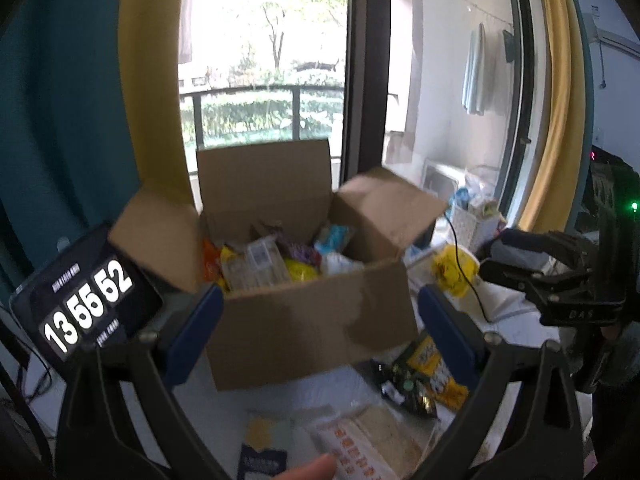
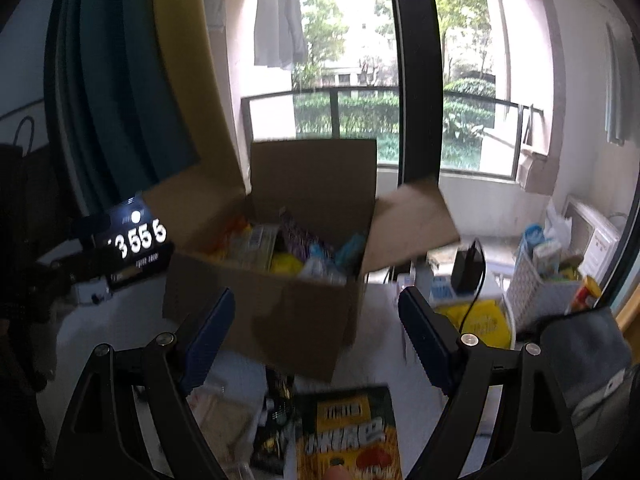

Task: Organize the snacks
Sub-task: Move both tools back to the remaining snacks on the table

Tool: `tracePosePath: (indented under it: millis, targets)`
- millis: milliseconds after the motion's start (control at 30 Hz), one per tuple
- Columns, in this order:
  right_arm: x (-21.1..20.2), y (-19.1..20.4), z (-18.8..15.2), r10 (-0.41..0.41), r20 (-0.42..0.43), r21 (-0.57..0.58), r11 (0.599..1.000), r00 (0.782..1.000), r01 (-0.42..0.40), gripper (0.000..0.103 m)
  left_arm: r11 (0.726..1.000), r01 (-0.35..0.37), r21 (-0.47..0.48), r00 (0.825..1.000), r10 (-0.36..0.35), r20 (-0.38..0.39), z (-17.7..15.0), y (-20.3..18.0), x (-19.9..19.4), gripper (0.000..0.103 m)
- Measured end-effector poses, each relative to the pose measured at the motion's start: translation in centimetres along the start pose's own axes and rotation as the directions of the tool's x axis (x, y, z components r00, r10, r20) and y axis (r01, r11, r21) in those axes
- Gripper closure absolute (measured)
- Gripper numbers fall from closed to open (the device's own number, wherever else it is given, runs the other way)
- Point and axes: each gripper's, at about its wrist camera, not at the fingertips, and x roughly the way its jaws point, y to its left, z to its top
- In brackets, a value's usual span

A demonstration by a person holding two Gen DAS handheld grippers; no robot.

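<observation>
Snacks fill the open brown cardboard box (image 1: 308, 312) at twelve o'clock; only the right view shows the white plastic basket (image 2: 540, 296). Left gripper (image 1: 320, 332) and right gripper (image 2: 316, 336) both gape, released, empty.

light: daylight through window (image 1: 264, 60), blown out | interior dim, backlit | motion blur on cardboard box (image 1: 304, 312) | fisheye edges bent, dark

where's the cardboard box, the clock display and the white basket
cardboard box (image 1: 304, 320), left wrist view, on its front wall
clock display (image 1: 86, 304), left wrist view, on the white digits
white basket (image 2: 540, 296), right wrist view, on its perforated side wall
</observation>
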Motion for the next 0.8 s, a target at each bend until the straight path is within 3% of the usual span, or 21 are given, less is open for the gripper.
tracePosePath:
  millis: [300,633,800]
  targets:
    - [1.7,-0.7,-4.9,0.009,-0.122,0.033,0.999,0.992,-0.006,0.017,0.999,0.006,-0.042,0.992,-0.011,-0.13,-5.2,1.1,2.1,0.004]
    - [3.9,-0.6,-8.3,0.08,-0.223,0.114,0.992,0.972,-0.055,0.017,0.995,-0.029,-0.092,0.967,0.005,-0.254,-10.3,3.0,4.0,0.004]
    - [5.5,0.3,-9.7,0.104,-0.279,0.112,0.991,0.955,-0.075,0.026,0.994,-0.012,-0.112,0.951,-0.023,-0.309,-12.2,3.7,5.0,0.004]
